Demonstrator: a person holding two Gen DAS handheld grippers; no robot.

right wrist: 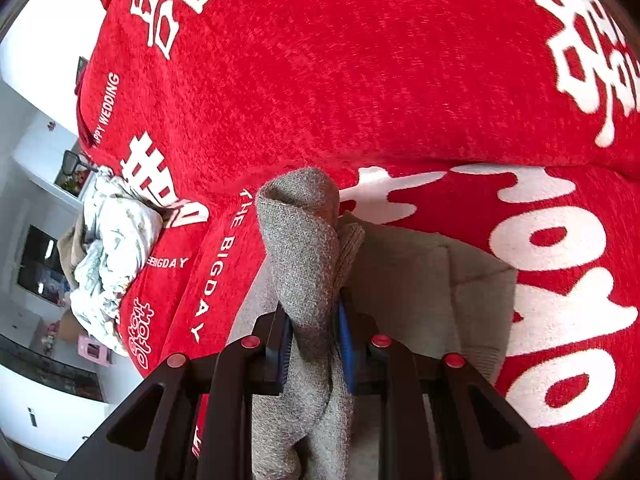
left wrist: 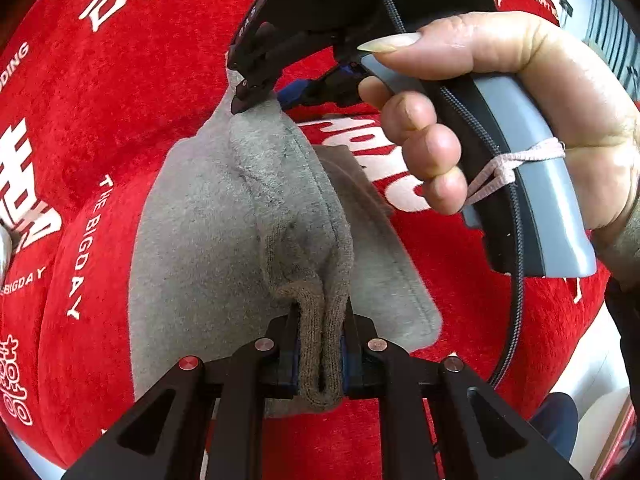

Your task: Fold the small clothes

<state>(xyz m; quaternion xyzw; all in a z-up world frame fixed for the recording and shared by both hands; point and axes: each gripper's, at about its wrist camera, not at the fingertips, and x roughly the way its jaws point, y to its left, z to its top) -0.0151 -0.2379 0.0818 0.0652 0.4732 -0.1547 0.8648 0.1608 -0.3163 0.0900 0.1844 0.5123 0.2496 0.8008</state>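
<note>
A small grey-brown fleece garment lies partly lifted over a red blanket. My left gripper is shut on its ribbed knit edge, near the camera. In the left wrist view my right gripper, held by a hand, pinches the garment's far end. In the right wrist view my right gripper is shut on a bunched fold of the same garment, the rest of which lies flat to the right on the red blanket.
The red blanket with white lettering covers the whole work surface. A crumpled white patterned cloth lies at its left edge. Beyond that edge are white walls and room furniture.
</note>
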